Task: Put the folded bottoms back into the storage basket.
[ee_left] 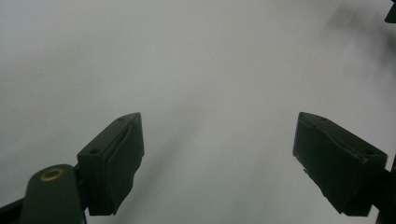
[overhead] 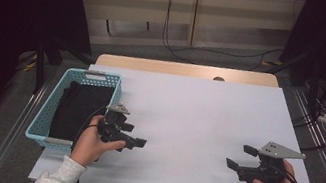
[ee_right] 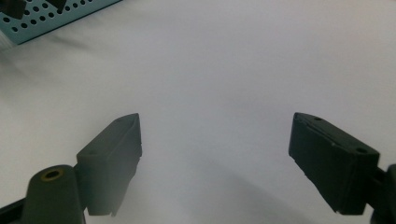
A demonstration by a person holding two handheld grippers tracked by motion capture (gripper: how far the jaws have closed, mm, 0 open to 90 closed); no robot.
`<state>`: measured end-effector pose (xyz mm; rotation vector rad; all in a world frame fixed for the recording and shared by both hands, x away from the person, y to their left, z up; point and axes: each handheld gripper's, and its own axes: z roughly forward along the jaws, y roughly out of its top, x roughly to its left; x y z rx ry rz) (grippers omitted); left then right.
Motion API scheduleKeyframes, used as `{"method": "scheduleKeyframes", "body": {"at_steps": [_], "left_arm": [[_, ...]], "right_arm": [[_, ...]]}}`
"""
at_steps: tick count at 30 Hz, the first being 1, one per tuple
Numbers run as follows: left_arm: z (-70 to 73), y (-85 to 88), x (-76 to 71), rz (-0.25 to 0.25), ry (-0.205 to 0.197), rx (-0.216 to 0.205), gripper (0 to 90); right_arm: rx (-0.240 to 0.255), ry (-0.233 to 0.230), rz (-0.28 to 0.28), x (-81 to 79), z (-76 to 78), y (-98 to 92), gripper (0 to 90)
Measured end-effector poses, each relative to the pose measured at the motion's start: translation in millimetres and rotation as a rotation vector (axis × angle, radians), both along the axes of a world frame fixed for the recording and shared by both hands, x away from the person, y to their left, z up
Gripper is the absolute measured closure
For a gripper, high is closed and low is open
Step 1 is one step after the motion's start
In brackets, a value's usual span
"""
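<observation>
- White sheeting covers the surface (overhead: 198, 113), with a strip of bare wood at its far edge and dark curtains, cables and a pale wall behind.
- At the surface's left edge stands a light-blue perforated basket (overhead: 45, 116); a black cloth (overhead: 79, 107) lies folded down inside it, filling most of the floor of the basket.
- Left gripper (overhead: 135, 136) hovers just beside the basket's right wall, near the front-left corner of the surface, jaws spread wide with nothing between them; the left gripper view looks past its pads (ee_left: 116, 163) onto bare white sheet.
- Right gripper (overhead: 241, 156) sits well apart, towards the front-right corner, jaws likewise wide and empty, pointing across at the basket (ee_right: 46, 16).
- Judged from this, the cloth is the thing to fetch, and the left gripper is the nearer one.
- To do it well: lift over the basket rim rather than knocking the wall, come down on a raised fold, close on one layer, and draw upward slowly so the basket stays put.
</observation>
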<state>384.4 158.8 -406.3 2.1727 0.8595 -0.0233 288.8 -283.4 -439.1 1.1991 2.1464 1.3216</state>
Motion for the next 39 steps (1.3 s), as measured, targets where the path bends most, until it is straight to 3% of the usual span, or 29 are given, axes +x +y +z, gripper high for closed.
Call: {"method": "scheduleKeyframes", "body": {"at_steps": [10,21,28,39], "left_arm": [[-8.3,7.6,-5.3,0.003,0.012,-0.031,16.0],[-12.5,9.6,-11.8,-0.008,-0.003,-0.034,14.3],[-16.2,8.2,-16.5,-0.025,0.008,-0.037,14.0],[-17.1,9.5,-20.9,-0.033,-0.017,-0.043,13.6]], "right_arm": [[-0.012,0.007,0.002,-2.5,-1.5,-2.5,16.1],[-0.019,0.008,-0.003,-6.1,-3.1,-8.3,16.0],[-0.018,0.016,-0.006,-8.6,-4.0,-10.5,15.8],[-0.021,0.023,-0.007,-11.0,-6.5,-14.4,15.7]]}}
